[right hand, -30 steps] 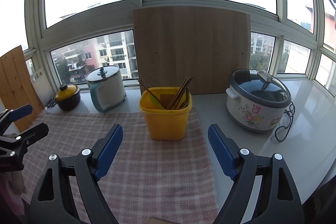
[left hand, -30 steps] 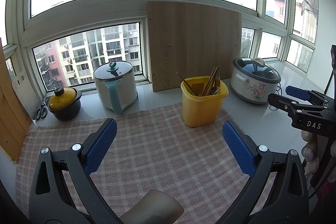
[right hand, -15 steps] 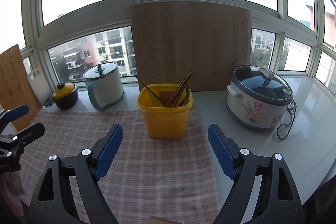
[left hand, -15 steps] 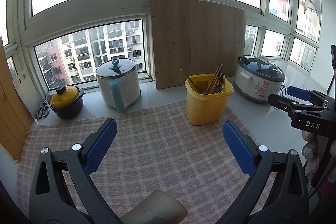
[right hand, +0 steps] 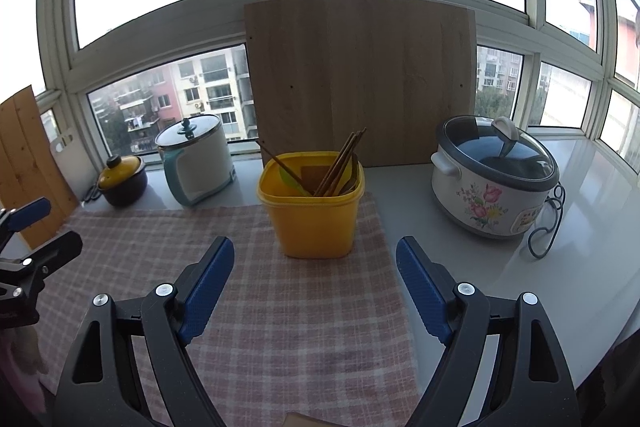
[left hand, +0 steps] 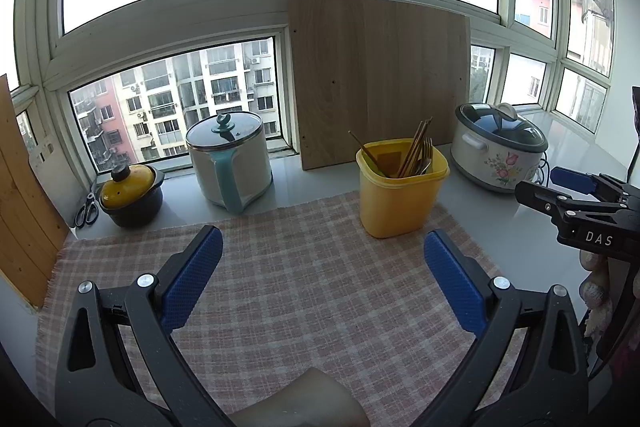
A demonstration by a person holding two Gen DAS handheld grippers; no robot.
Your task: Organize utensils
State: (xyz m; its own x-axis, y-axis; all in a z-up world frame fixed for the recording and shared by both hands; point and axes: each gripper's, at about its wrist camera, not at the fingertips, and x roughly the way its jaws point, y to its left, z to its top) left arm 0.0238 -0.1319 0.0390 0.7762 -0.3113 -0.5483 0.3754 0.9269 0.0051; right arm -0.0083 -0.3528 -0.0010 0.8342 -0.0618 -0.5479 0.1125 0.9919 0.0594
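Left hand-held gripper (left hand: 323, 269) and right hand-held gripper (right hand: 315, 274): jaws apart, empty, near yellow bin (right hand: 313, 215) holding chopsticks (right hand: 340, 163) on checked cloth (right hand: 304, 315).

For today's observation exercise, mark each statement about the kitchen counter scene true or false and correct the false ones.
1. The yellow container holds chopsticks. True.
2. The right gripper grips the container. False: it is open, apart from it.
3. The container stands on the checked cloth. True.
4. The floral cooker has no lid. False: a glass lid covers it.
5. The left gripper is open. True.
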